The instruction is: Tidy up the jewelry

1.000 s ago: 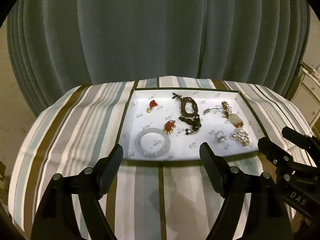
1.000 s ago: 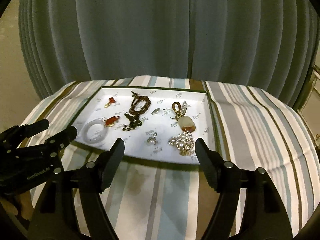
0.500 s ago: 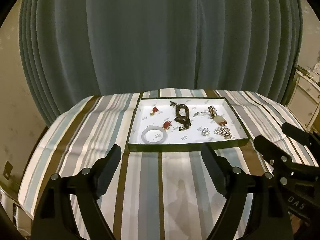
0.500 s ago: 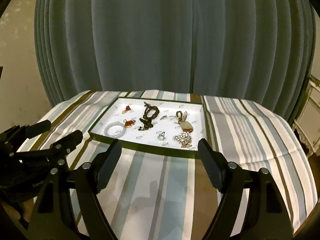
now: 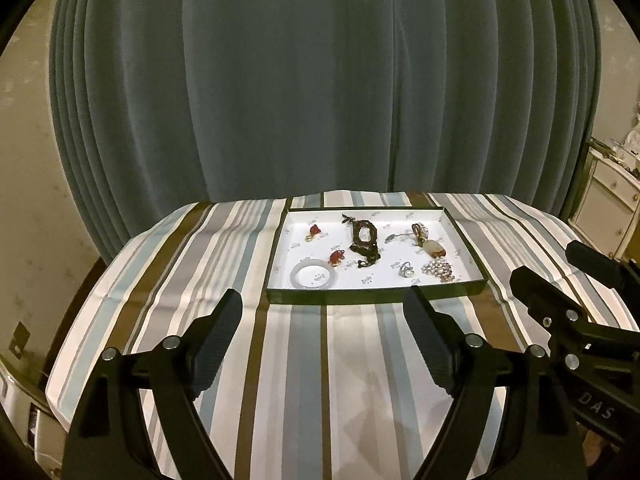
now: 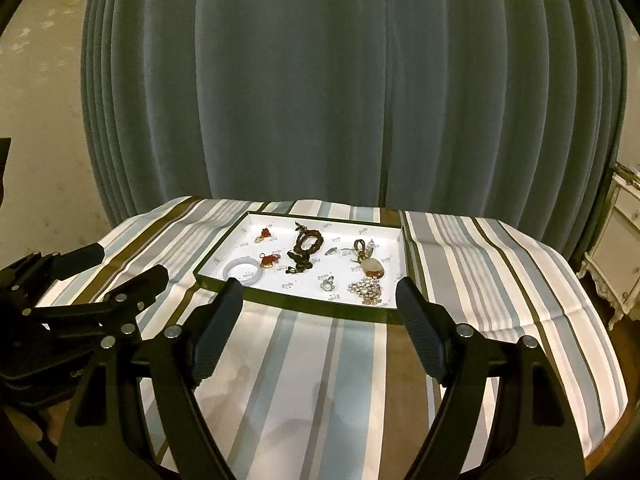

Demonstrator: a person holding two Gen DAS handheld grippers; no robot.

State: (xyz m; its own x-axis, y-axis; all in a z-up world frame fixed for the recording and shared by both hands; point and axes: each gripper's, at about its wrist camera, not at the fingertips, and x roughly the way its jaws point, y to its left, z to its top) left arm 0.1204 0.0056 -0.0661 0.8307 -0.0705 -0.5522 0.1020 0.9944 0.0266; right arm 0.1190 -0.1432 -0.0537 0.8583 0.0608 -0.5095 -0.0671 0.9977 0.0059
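Observation:
A shallow green-edged tray with a white floor sits on the striped tablecloth; it also shows in the right wrist view. In it lie a pale jade bangle, two red pendants, a dark bead bracelet, a small ring, a crystal cluster and an orange stone pendant. My left gripper is open and empty, well short of the tray. My right gripper is open and empty, also short of the tray.
A grey-green curtain hangs behind the table. The striped tablecloth lies between the grippers and the tray. A white cabinet stands at the far right. The other gripper shows at each view's side.
Both grippers have pulled back and up from the tray, which now looks smaller and farther. The jewelry has not moved. Both stay open.

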